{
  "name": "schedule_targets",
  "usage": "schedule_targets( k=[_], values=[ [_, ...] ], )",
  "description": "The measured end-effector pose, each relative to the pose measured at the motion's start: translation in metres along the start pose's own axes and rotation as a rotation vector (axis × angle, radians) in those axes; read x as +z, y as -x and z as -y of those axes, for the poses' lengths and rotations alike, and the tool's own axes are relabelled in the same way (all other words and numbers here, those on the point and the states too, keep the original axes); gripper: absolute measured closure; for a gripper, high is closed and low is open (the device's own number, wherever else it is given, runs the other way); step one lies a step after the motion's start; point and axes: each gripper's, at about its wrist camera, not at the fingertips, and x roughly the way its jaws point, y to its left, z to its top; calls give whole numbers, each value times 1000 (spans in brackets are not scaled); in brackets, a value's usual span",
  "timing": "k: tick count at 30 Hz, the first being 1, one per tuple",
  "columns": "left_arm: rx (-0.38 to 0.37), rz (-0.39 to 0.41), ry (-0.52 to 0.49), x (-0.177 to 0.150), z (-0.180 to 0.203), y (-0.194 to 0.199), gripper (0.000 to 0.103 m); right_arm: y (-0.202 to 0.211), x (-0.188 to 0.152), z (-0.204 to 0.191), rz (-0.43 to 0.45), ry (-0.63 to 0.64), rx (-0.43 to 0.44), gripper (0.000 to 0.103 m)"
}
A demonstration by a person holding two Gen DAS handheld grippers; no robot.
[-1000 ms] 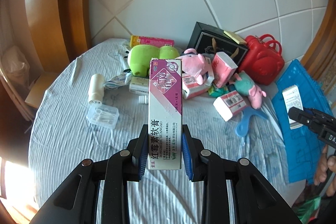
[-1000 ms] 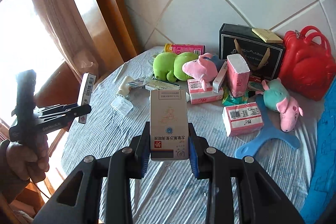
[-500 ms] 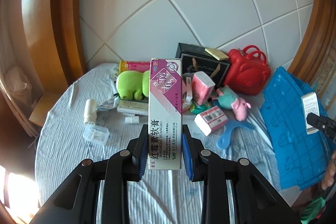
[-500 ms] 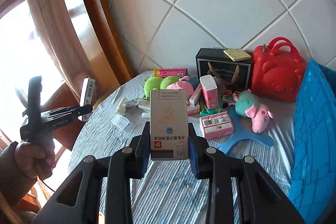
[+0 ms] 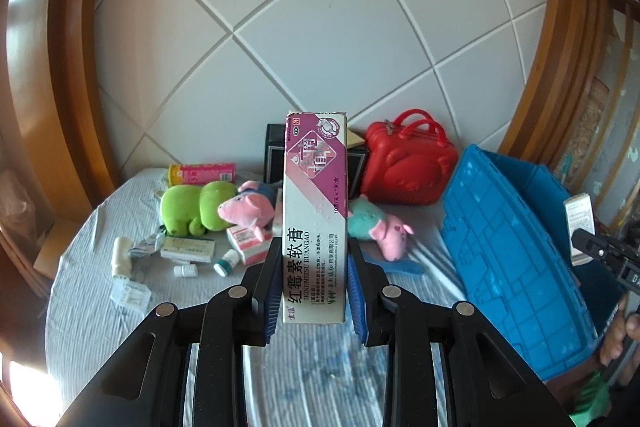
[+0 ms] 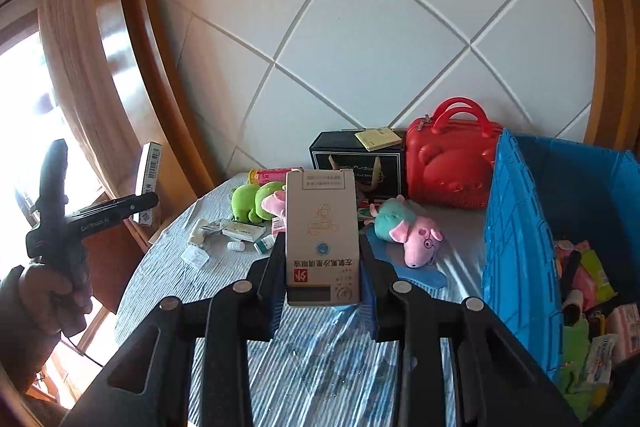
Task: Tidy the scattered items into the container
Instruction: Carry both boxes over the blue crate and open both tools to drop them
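My left gripper is shut on a tall purple-and-white ointment box, held upright above the table. My right gripper is shut on a beige medicine box, also held upright. The blue plastic crate stands at the right; in the right wrist view the crate holds several packets. The left gripper with its box shows at the left of the right wrist view. The right gripper with its box shows at the right edge of the left wrist view.
On the striped tablecloth lie a green plush, a pink pig plush, a teal-and-pink pig plush, medicine boxes and small bottles. A red toy case and a black box stand at the back.
Both grippers have pulled back and risen with their boxes still held. The items look smaller and farther, and the blue crate has come further into both views.
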Motion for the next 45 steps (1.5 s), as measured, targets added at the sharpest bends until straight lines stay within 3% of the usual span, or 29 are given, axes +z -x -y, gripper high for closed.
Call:
schedule_targets(
  k=[17,33,45],
  values=[
    [-131,20,-155,41,163,-22,75,74,-8,113,67,-91,-101,73],
    [-411,-6,-356,71,368,-70,75,144,-46,212,80,-229,-285,73],
    [-511,-51,-452,75,474,-104,75,170,-79,265,36,-334,-405,73]
  ],
)
